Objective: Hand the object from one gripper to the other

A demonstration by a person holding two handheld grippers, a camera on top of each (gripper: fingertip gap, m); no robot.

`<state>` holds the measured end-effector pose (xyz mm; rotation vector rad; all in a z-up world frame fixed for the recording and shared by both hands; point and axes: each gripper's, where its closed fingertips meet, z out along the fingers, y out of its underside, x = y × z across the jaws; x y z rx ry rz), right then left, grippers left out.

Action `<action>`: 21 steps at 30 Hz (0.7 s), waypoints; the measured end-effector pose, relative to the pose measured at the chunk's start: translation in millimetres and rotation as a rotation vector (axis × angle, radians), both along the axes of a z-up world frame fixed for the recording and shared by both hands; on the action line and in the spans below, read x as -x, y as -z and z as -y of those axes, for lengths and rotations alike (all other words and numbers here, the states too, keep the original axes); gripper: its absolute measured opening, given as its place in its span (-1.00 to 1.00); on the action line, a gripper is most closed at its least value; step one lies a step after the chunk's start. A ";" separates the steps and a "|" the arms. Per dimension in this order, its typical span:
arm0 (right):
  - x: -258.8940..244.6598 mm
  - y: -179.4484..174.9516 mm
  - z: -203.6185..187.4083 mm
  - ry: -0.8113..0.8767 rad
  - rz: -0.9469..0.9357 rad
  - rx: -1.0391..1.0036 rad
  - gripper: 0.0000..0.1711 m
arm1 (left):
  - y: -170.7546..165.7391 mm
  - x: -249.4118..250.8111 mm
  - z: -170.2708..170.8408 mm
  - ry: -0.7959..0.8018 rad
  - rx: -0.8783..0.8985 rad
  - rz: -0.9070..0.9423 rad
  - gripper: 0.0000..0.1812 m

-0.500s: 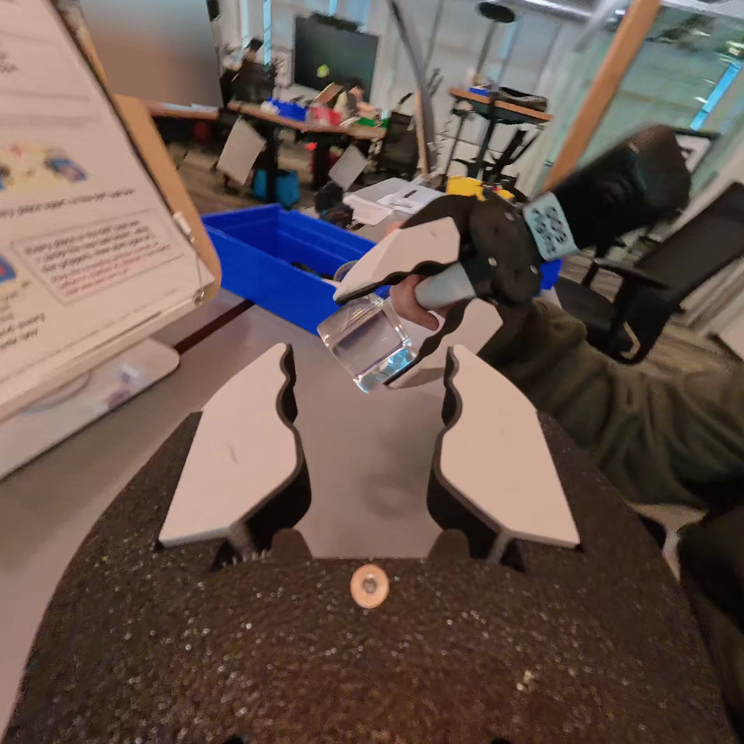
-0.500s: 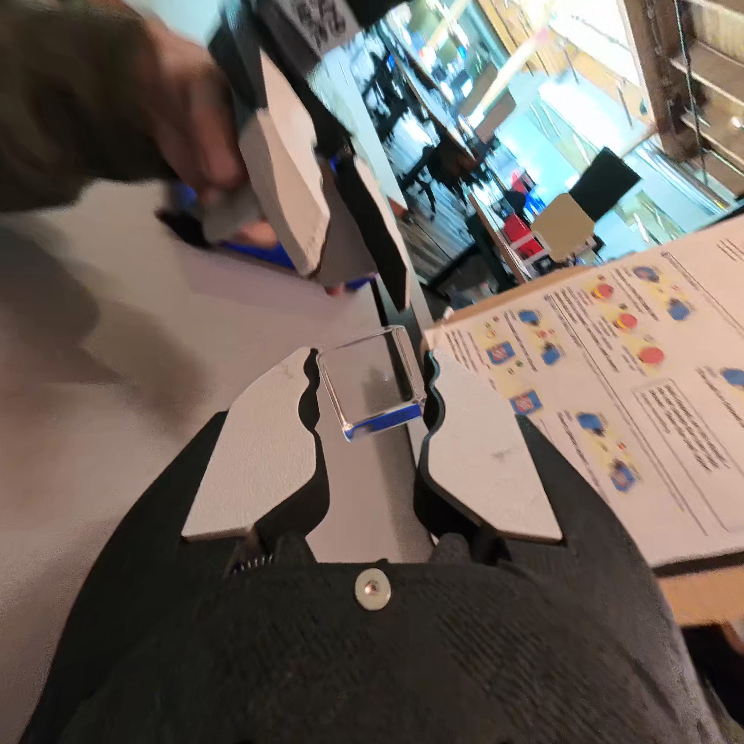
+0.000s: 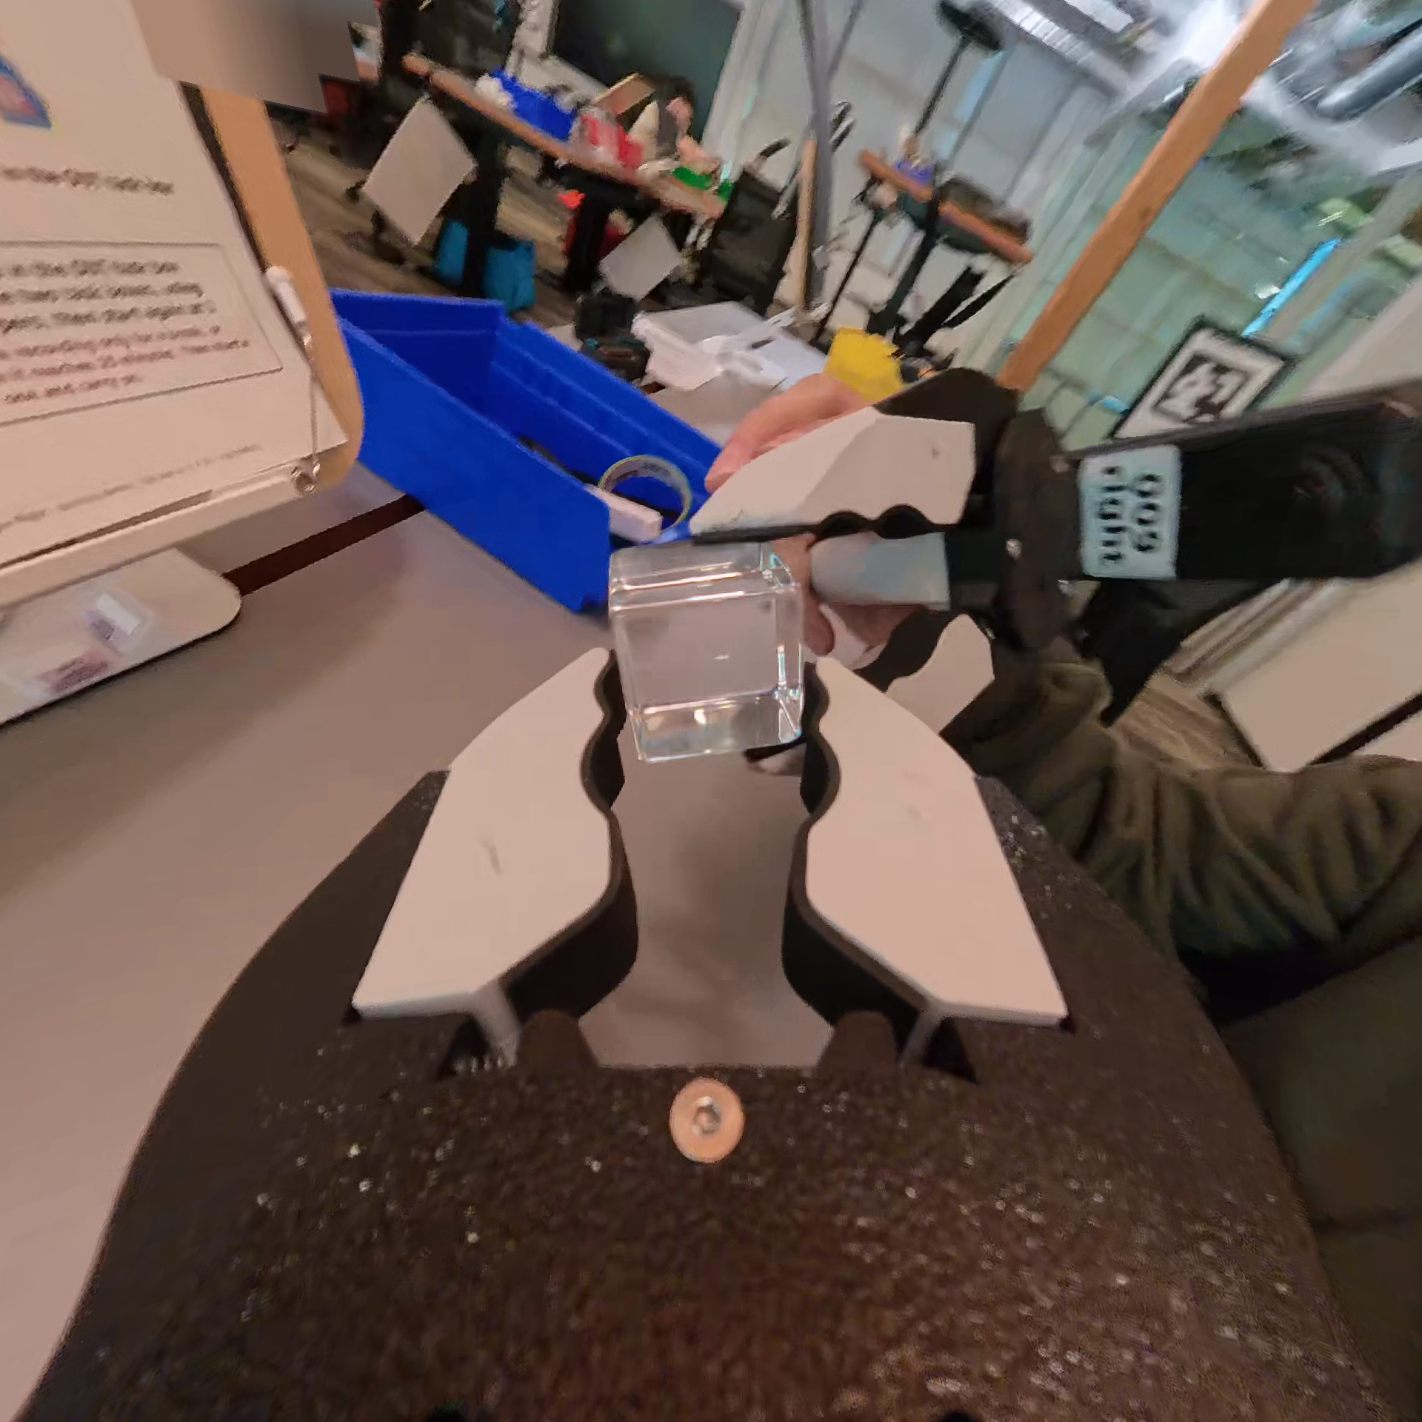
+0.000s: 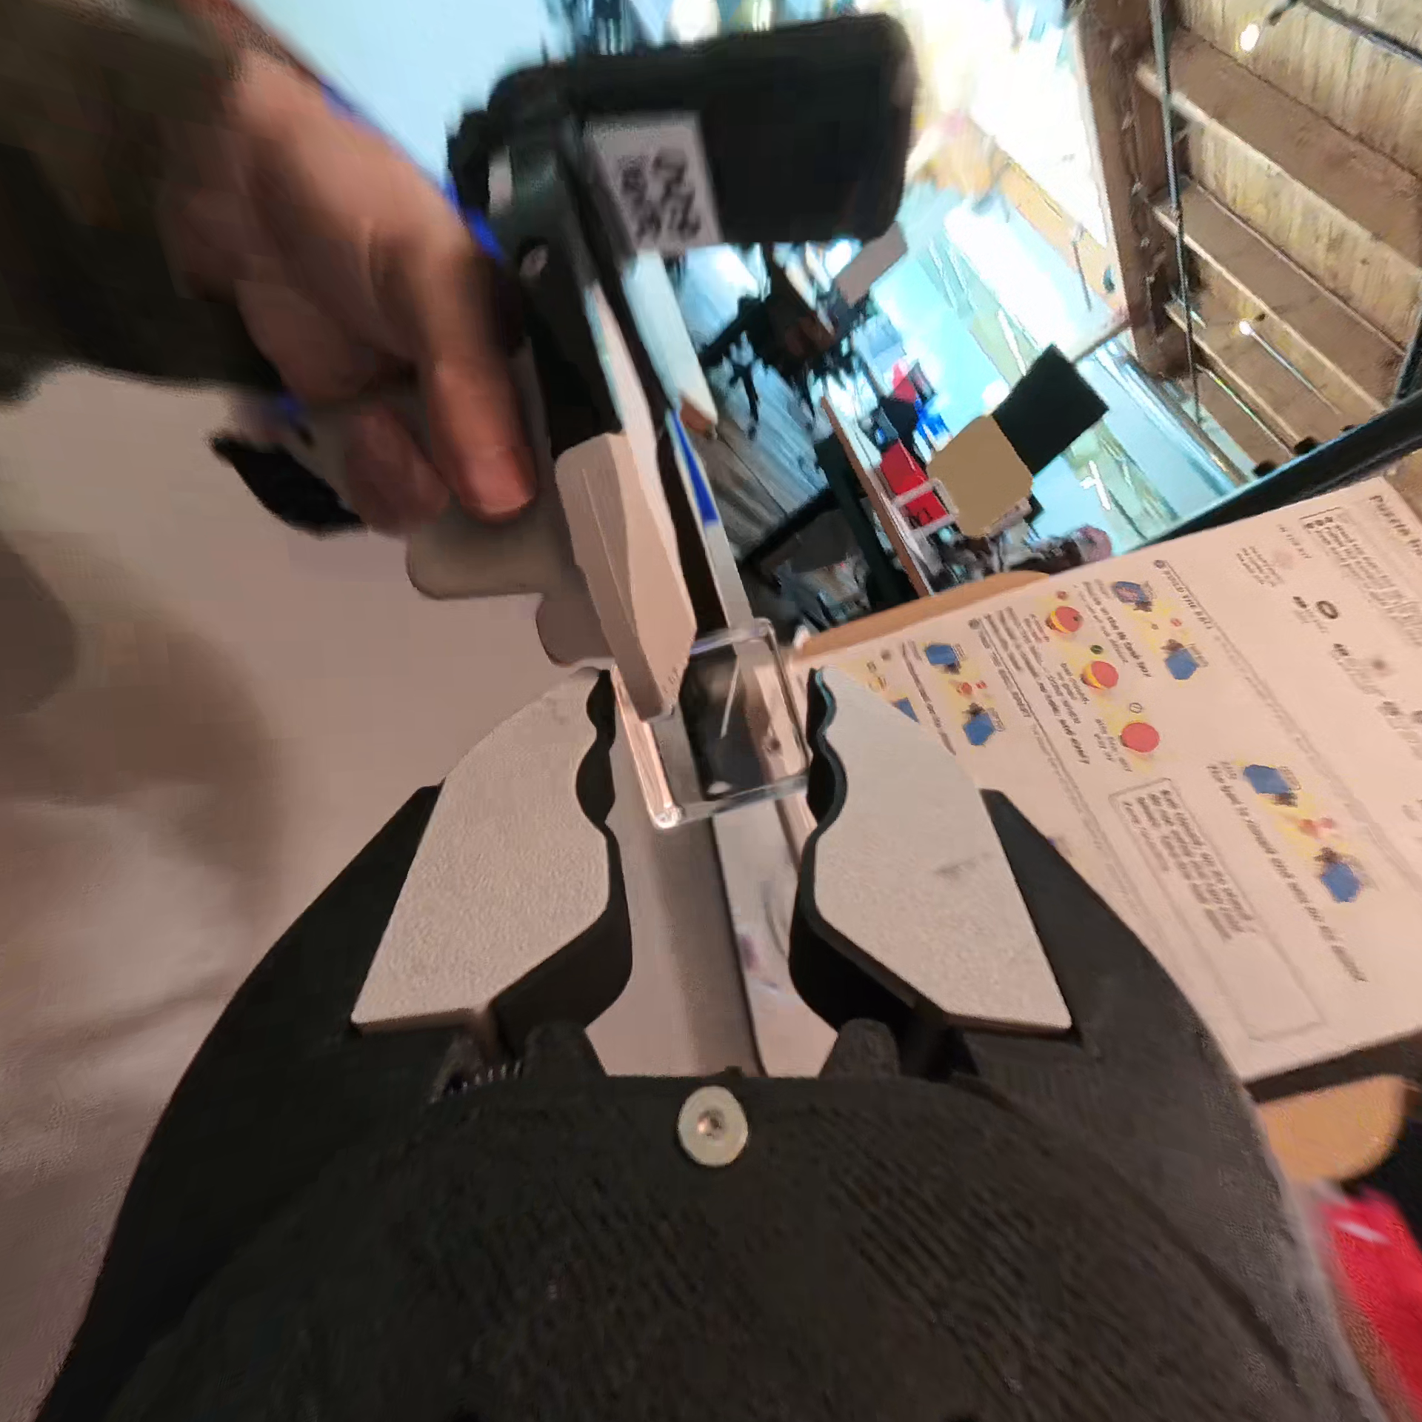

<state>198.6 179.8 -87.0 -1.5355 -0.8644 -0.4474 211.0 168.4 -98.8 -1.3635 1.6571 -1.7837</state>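
Left wrist view: your left gripper (image 3: pixel 709 692) has its grey fingers (image 3: pixel 531 831) on either side of the clear cube (image 3: pixel 708 650), with the cube's lower part sitting between the tips. The right tip touches the cube's side; on the left tip contact looks made, but I cannot tell for certain. The cube is in the air above the grey table (image 3: pixel 192 785). Your right gripper (image 3: pixel 692 615) comes in from the right, one finger lying flat across the cube's top face, the other mostly hidden below and behind the cube. Your hand (image 3: pixel 777 431) is wrapped round its handle, with a dark green sleeve (image 3: pixel 1200 846) behind. A blue bin (image 3: pixel 492 446) lies on the table beyond the cube, and a clipboard with printed sheet (image 3: pixel 131 308) stands upright at left.

Right wrist view: your right gripper (image 4: pixel 708 723) holds the clear cube (image 4: pixel 739 731) between its tips. The right tip stands just off the cube's edge with a thin gap showing, so whether it pinches or has let go cannot be told. Your left gripper (image 4: pixel 692 677) reaches down from above, one grey finger pressed against the cube's left face, the second finger behind the cube. Your other hand (image 4: pixel 369 308) grips its handle, blurred. The printed sheet (image 4: pixel 1154 769) lies to the right.
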 end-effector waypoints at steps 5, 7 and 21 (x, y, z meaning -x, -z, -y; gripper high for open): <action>6.7 -36.9 16.4 -0.259 -0.716 0.043 -0.12 | -27.6 23.0 1.0 0.151 0.076 0.194 -0.52; 3.9 -44.5 14.2 -0.300 -0.909 0.060 -0.16 | -29.7 28.0 3.5 0.183 0.052 0.239 -0.52; -10.0 -28.2 -6.5 -0.082 -0.807 0.066 -0.48 | -28.9 9.2 -23.5 -0.122 -0.175 0.279 -0.40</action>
